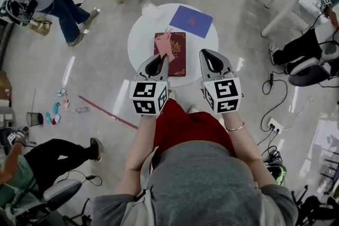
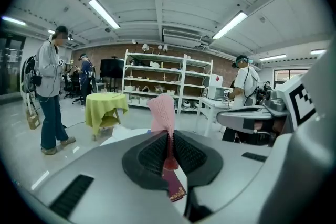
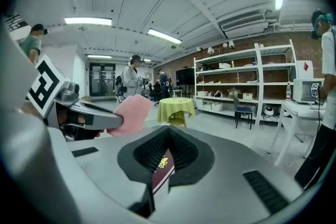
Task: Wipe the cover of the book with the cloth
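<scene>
L: left gripper point(image 1: 165, 57) clamped on pink cloth point(image 1: 164, 45) above book point(image 1: 176, 55), forearm outstretched | R: right gripper point(image 1: 203, 52) clenched, empty, table's point(image 1: 139, 34) 5 o'clock

The cloth point(image 1: 164, 45) is showing pink; the book point(image 1: 177, 61) is showing maroon with gold ornament; the sheet point(image 1: 191, 20) is showing blue; the round table point(image 1: 139, 42) is showing white.

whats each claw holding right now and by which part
The left claw pinches the pink cloth by one bunched end; the rest sticks out past the tips. The right claw is shut and holds nothing.
</scene>
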The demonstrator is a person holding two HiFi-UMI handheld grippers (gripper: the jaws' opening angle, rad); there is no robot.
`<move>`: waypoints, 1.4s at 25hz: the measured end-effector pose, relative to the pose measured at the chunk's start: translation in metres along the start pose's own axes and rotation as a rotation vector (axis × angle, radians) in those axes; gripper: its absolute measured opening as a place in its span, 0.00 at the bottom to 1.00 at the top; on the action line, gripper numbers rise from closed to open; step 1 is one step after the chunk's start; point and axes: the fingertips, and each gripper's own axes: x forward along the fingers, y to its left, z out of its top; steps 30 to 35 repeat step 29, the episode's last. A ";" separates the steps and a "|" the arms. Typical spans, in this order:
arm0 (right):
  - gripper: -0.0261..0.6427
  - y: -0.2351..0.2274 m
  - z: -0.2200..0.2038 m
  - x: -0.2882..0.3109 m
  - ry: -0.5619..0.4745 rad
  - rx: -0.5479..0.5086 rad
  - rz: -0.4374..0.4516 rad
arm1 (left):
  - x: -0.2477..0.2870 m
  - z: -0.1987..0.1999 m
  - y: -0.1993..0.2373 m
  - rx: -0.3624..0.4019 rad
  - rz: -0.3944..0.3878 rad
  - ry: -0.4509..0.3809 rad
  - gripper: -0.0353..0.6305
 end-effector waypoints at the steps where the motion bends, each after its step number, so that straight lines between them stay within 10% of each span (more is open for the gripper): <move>1: 0.08 0.000 0.005 -0.001 -0.013 -0.001 0.003 | -0.001 0.004 0.000 0.006 0.001 -0.011 0.10; 35: 0.08 0.003 0.057 -0.017 -0.186 -0.025 -0.013 | -0.019 0.045 0.008 0.052 0.015 -0.148 0.10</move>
